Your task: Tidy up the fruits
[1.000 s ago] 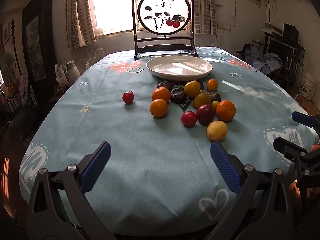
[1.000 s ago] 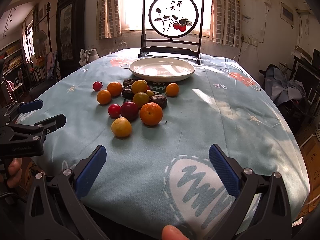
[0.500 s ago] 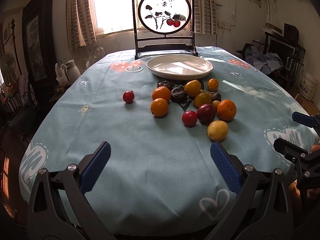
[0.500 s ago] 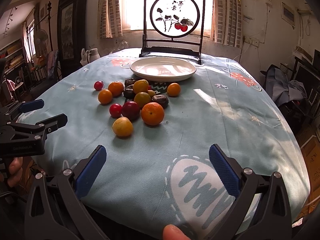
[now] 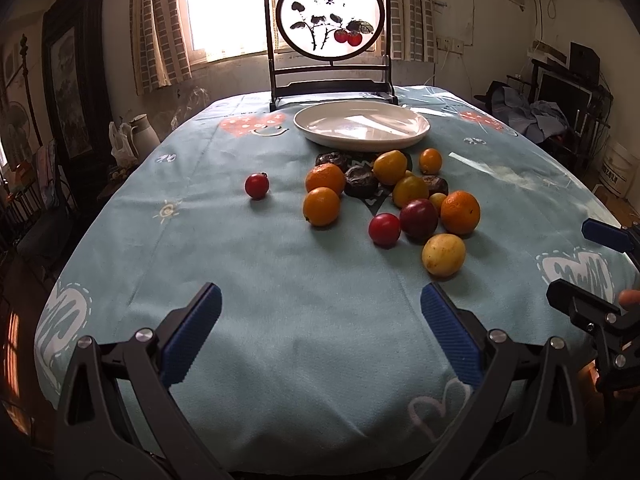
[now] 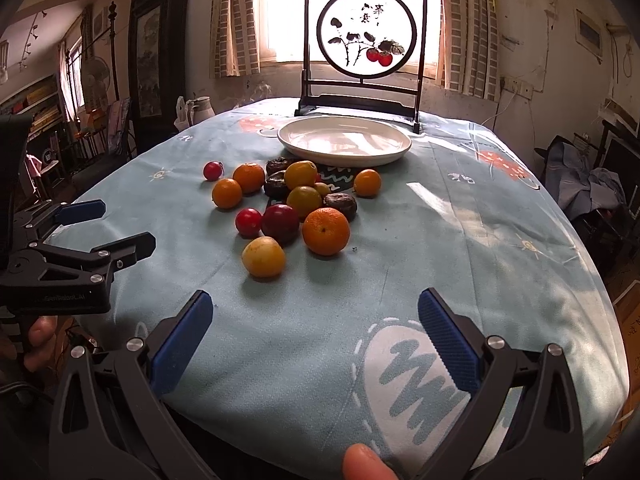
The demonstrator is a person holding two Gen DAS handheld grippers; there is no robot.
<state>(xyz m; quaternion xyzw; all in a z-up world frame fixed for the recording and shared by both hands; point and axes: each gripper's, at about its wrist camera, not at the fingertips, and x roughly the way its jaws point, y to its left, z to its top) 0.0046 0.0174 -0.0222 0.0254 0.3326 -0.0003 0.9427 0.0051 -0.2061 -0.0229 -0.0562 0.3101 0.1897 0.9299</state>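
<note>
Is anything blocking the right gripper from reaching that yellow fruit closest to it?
Nothing visible does. The right gripper is open, and only bare tablecloth lies between it and the yellow fruit, the nearest of the pile.

We see a glossy white plate, a matt cloth with a soft nap, ribbed blue pads, and smooth-skinned fruit.

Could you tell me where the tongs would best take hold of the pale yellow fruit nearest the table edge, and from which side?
Probably across its widest middle. The yellow fruit is round, so the pads should close on its left and right flanks, coming in low from the near table edge. That side is bare cloth, while the dark red plum and the big orange crowd it behind.
</note>
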